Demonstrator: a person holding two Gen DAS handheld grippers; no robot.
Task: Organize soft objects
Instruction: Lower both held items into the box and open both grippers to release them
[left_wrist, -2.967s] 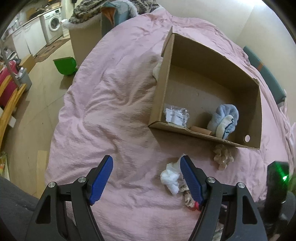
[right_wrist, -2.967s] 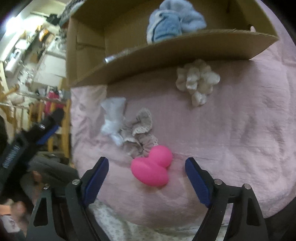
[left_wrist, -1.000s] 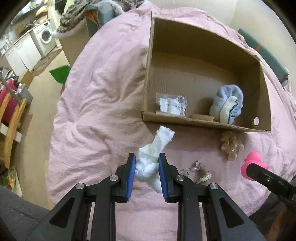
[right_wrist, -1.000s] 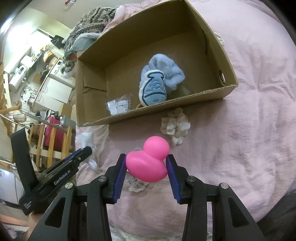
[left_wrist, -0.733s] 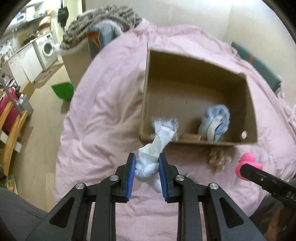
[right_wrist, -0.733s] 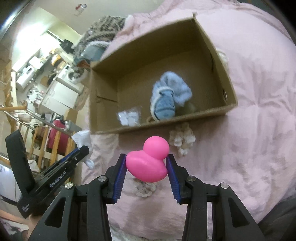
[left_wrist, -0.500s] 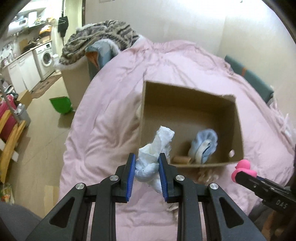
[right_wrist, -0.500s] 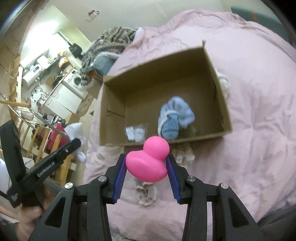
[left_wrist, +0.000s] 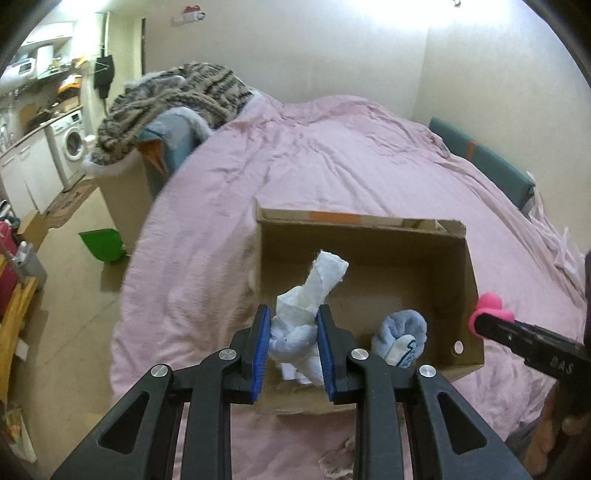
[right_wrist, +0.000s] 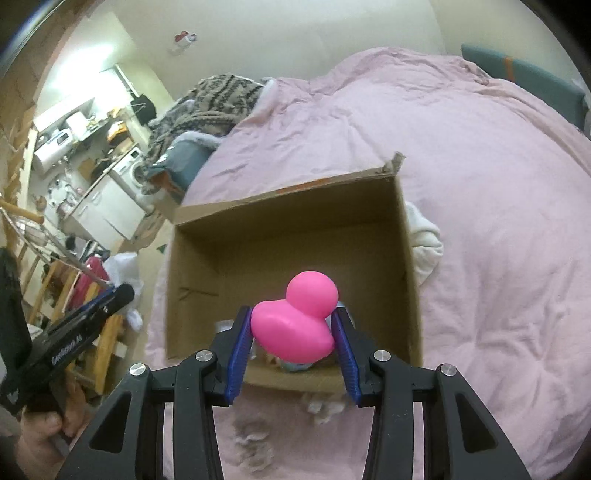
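Left tool (left_wrist: 293, 345) and right tool (right_wrist: 291, 334) both clamped, angled downward, side by side.

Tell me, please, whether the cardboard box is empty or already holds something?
Not empty: a blue fuzzy sock lies inside the cardboard box.

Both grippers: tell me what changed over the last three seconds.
Left gripper closed on the white cloth, right gripper on the pink duck; both lifted them off the bed toward the box. The blue sock stayed inside the box.
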